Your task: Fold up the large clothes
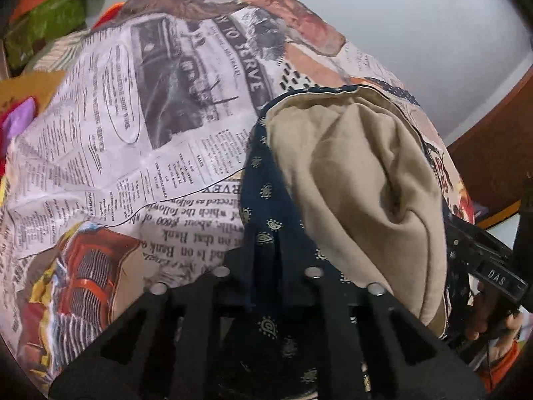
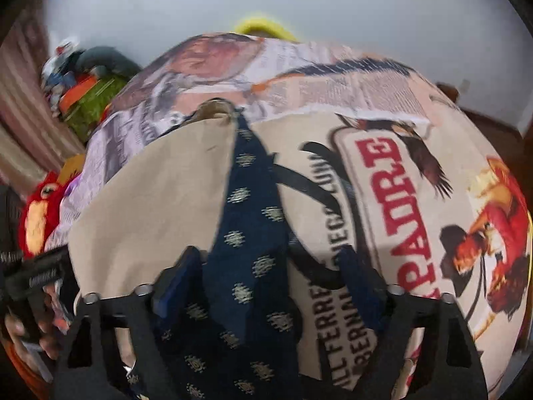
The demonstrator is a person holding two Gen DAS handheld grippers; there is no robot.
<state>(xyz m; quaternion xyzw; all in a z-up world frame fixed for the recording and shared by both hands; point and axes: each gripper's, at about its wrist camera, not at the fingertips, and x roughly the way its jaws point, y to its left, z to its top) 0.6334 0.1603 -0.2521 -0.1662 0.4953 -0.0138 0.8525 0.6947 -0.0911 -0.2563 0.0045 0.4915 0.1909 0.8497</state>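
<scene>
Two grippers hold one garment between them. From the left wrist view we see the left gripper [image 1: 266, 280] clenched on a bunch of the navy garment [image 1: 266, 240], dark blue cloth with small gold paisley motifs and a plain beige lining [image 1: 353, 180] turned outward. The cloth lies on a table covered with a collage-print cloth [image 1: 133, 126] of newspaper text and pictures, toward its right edge. At the lower right we see the other hand-held tool with the person's fingers [image 1: 489, 320] on its handle. A green bag [image 1: 43, 30] sits beyond the table's far left corner. From the right wrist view we see the right gripper [image 2: 263, 286] grasping a navy strip of the same garment that runs away from it across the beige side [image 2: 150, 200], over the printed table cover [image 2: 383, 183]. A red plush toy [image 2: 40, 210] lies at the table's left edge.
</scene>
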